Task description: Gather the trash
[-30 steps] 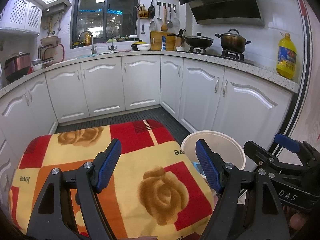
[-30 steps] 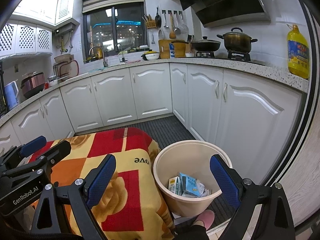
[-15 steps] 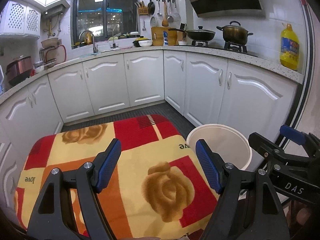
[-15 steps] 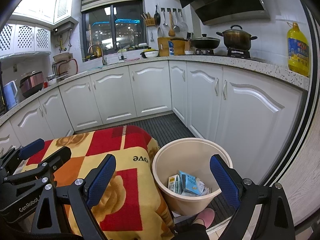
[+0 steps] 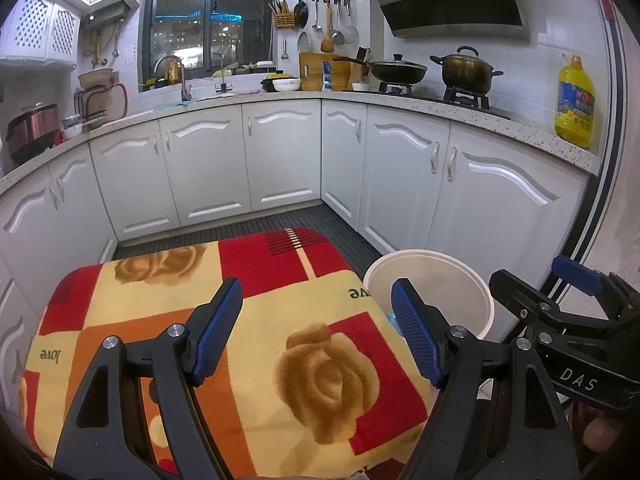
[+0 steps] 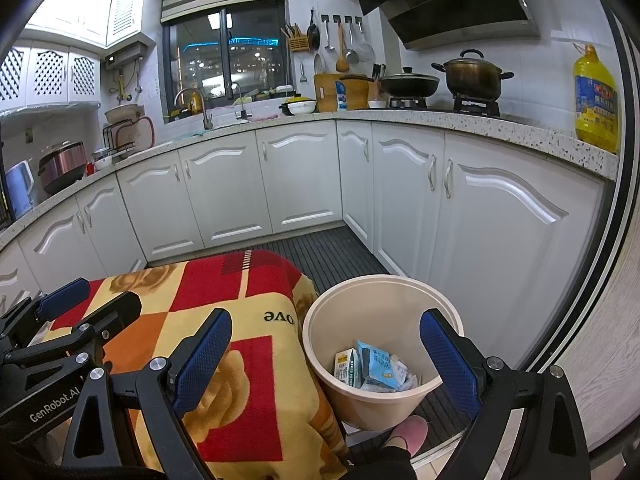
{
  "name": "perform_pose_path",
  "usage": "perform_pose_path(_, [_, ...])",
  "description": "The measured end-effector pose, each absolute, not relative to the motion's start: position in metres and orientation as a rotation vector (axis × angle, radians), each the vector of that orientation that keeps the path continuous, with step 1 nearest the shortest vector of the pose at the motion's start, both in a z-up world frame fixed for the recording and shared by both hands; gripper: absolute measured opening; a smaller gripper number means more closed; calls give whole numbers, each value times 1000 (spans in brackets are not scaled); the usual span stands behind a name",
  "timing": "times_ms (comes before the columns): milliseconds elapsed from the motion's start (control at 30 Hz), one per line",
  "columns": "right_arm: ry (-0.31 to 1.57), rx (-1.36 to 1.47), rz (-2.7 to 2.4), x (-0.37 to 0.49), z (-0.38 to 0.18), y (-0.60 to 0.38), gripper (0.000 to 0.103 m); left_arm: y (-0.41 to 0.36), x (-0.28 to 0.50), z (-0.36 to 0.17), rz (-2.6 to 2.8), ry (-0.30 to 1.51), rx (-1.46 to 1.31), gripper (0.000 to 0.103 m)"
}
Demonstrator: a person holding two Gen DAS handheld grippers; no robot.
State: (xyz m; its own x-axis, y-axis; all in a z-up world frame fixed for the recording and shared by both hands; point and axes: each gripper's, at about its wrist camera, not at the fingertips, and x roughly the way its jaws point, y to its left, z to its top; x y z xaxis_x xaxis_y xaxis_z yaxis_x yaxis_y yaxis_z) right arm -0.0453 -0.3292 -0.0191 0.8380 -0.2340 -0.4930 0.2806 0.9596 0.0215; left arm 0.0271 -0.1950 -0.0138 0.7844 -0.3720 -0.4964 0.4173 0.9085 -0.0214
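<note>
Beige plastic bin (image 6: 382,364) is standing upright on the dark floor, mouth facing up, touching the blanket-covered table (image 6: 256,320). Cartons (image 6: 370,368) are lying jumbled inside, leaning at angles. Left gripper (image 5: 316,328) and right gripper (image 6: 326,354) are both hovering wide apart, gripping nothing.

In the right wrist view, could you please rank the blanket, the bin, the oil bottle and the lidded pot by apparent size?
1. Blanket
2. Bin
3. Oil bottle and lidded pot: they look alike, and their distances differ, so unranked.
</note>
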Motion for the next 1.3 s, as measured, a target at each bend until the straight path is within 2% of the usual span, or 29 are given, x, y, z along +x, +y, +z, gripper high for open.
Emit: perform_pose_path(1300, [533,103,-286,-42,-28,-343,94,-203,31,-17,-432,522,85,76])
